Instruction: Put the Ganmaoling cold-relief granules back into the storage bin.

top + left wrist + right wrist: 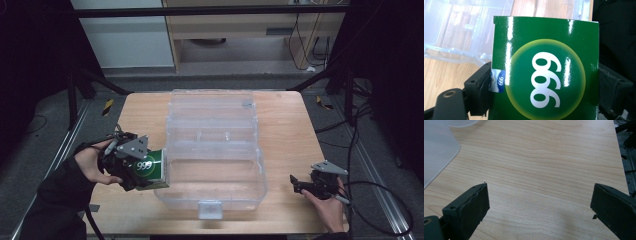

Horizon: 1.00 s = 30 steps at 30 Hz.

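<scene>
Left claw (150, 172) at nine o'clock pinches green box (149, 167) beside clear bin (212, 145), likely for loading; right claw (300, 184) spread, idle over table (290, 130).

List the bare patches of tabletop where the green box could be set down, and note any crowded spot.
Bare wood lies right of the clear plastic case, up to the table edge, above the open right gripper. A narrower strip runs left of the case, behind the left gripper holding the green box. The front left corner is crowded.
</scene>
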### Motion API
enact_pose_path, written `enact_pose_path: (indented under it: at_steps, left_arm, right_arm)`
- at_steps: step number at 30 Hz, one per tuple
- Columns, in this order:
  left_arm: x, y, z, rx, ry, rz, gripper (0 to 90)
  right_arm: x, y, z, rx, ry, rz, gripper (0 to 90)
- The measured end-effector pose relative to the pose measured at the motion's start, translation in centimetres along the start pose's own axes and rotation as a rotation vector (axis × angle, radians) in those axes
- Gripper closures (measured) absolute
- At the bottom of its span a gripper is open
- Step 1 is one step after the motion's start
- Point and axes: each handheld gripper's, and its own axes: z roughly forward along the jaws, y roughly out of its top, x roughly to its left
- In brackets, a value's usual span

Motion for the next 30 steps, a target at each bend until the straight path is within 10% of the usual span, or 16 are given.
enact_pose_path:
  at_steps: [30]
  left_arm:
    - [0.3, 2.9, 3.5, -0.001, -0.025, 0.044, 14.7]
  right_arm:
    - [0.0, 0.0, 0.0, -0.002, 0.001, 0.000, 2.5]
